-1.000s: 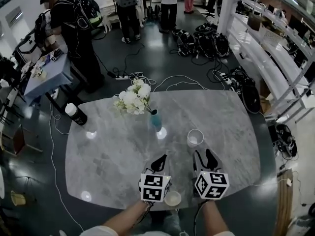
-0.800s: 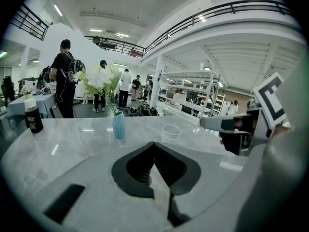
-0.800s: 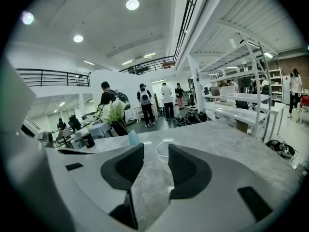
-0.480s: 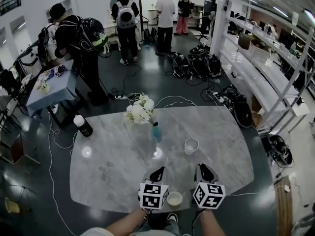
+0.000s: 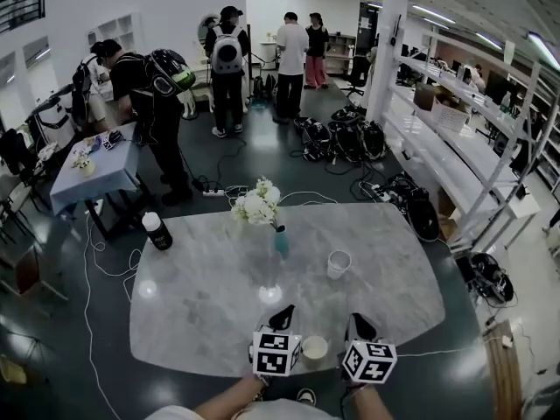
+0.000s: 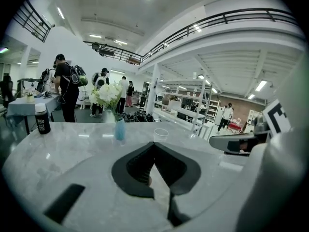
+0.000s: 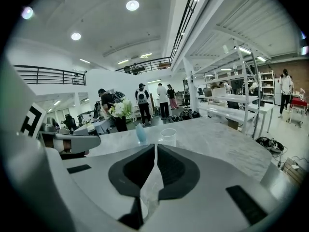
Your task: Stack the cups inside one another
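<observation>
A clear cup [image 5: 339,263] is seen upright on the table [image 5: 201,304]; a pale cup [image 5: 314,348], shown only by the head view, is set at the near edge between the left gripper [image 5: 283,315], jaws together and empty, and the right gripper [image 5: 359,323], jaws just drawn closed on nothing

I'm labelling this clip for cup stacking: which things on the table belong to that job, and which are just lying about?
Belong to the job:
far cup
near cup

Just lying about:
vase of flowers
dark bottle
</observation>
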Action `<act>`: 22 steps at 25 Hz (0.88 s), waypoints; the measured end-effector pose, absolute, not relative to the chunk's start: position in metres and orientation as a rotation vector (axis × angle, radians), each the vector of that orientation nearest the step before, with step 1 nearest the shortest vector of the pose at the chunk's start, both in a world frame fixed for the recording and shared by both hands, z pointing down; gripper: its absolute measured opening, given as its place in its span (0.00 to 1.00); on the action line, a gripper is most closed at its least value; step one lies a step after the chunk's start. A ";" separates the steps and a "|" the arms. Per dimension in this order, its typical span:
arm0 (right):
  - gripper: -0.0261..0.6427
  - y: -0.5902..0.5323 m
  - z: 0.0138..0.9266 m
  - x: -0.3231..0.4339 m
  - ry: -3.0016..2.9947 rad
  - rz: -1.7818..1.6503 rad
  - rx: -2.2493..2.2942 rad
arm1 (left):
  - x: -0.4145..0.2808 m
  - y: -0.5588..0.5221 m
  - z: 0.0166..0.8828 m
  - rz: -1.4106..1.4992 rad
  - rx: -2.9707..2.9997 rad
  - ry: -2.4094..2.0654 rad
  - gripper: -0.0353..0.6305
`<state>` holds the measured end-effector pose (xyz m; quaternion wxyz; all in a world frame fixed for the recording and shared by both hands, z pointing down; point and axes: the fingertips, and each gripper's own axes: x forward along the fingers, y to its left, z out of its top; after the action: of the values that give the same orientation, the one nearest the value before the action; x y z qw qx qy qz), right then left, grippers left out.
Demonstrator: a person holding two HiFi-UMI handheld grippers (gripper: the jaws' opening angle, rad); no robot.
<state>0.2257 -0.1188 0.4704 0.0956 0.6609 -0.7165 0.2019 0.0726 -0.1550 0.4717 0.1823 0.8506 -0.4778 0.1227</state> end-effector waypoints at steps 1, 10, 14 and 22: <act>0.07 -0.115 0.471 0.226 -2.118 0.599 1.963 | 0.071 -0.153 0.472 0.347 2.401 -1.348 0.04; 0.07 -0.101 0.461 0.222 -2.122 0.579 1.982 | 0.071 -0.139 0.470 0.342 2.403 -1.327 0.04; 0.07 -0.098 0.461 0.216 -2.131 0.581 1.979 | 0.074 -0.134 0.471 0.348 2.420 -1.295 0.04; 0.07 -0.095 0.458 0.211 -2.134 0.578 1.970 | 0.067 -0.133 0.469 0.325 2.378 -1.300 0.04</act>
<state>0.2115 -0.0952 0.4585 0.0899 0.6626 -0.7178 0.1942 0.0673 -0.1326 0.4686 0.2046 0.8528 -0.4663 0.1165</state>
